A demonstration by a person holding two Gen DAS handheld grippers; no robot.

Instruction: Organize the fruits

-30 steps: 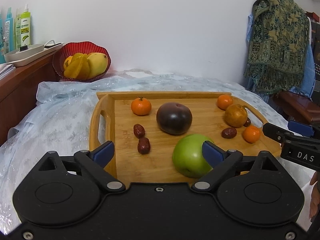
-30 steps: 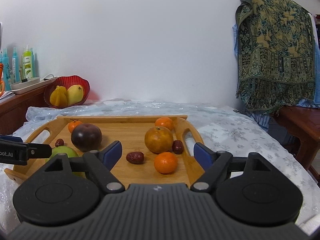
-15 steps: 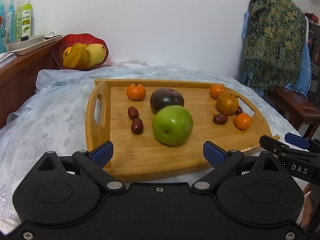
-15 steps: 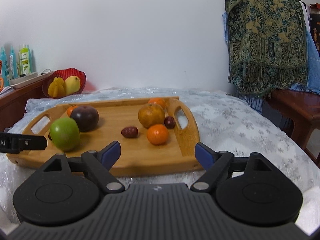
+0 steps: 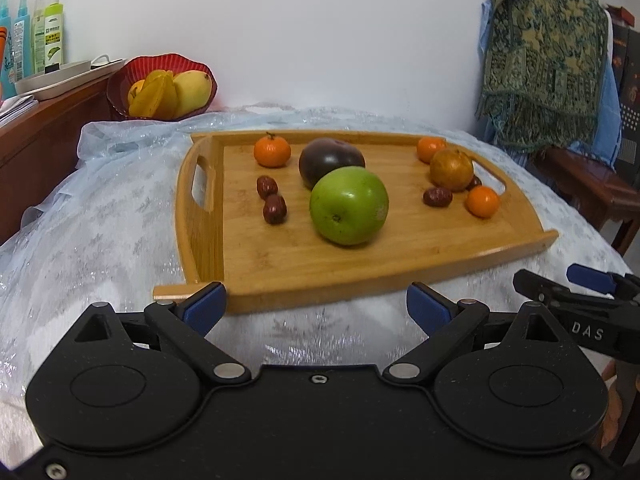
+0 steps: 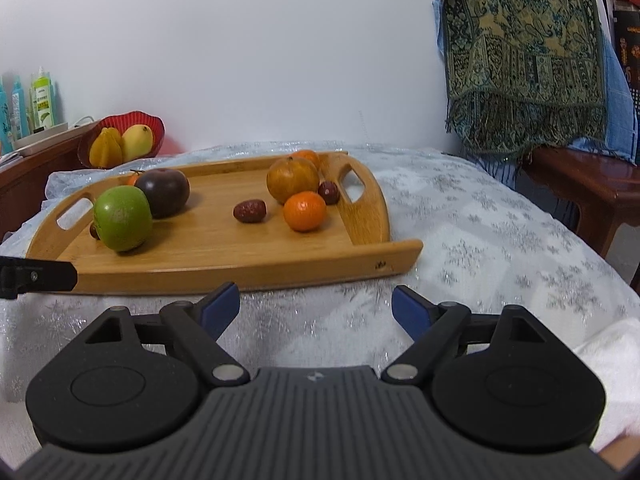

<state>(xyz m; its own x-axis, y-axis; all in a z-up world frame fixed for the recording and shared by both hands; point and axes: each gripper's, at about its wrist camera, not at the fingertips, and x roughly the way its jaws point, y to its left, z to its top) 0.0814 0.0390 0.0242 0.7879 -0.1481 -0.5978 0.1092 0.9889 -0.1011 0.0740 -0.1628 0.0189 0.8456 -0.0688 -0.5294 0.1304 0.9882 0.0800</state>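
The left gripper (image 5: 316,304) is spread wide and holds nothing; it sits just short of the near edge of the tray (image 5: 304,276). The right gripper (image 6: 316,308) is likewise spread wide and empty, in front of the tray's near right corner. In the left view the right gripper shows at the right edge, beside the tray corner.

All loose fruit lies on the tray, beyond both grippers:
- Green apple (image 5: 349,206): nearest the left gripper, round, smooth, touching or just in front of the dark plum (image 5: 330,158).
- Two dates (image 5: 271,200): wrinkled, dark red, left of the apple, close together.
- Mandarin (image 5: 272,151): at the far left, with a short stem.
- Brown orange (image 6: 293,179): dull, mottled skin, at the right end near the handle slot.
- Front mandarin (image 6: 305,211): bright, glossy, just in front of the brown orange.
- Lone date (image 6: 249,211): left of that mandarin.
- A further date and mandarin sit partly hidden behind the brown orange.

The tray is bamboo, rectangular with rounded raised ends and cut-out handles. It rests on a bench covered by a pale cloth (image 6: 480,240) with a silver snowflake print. A red bowl (image 5: 160,88) of yellow fruit stands at the far left against a white wall. A patterned green shawl (image 6: 520,52) hangs at the right.
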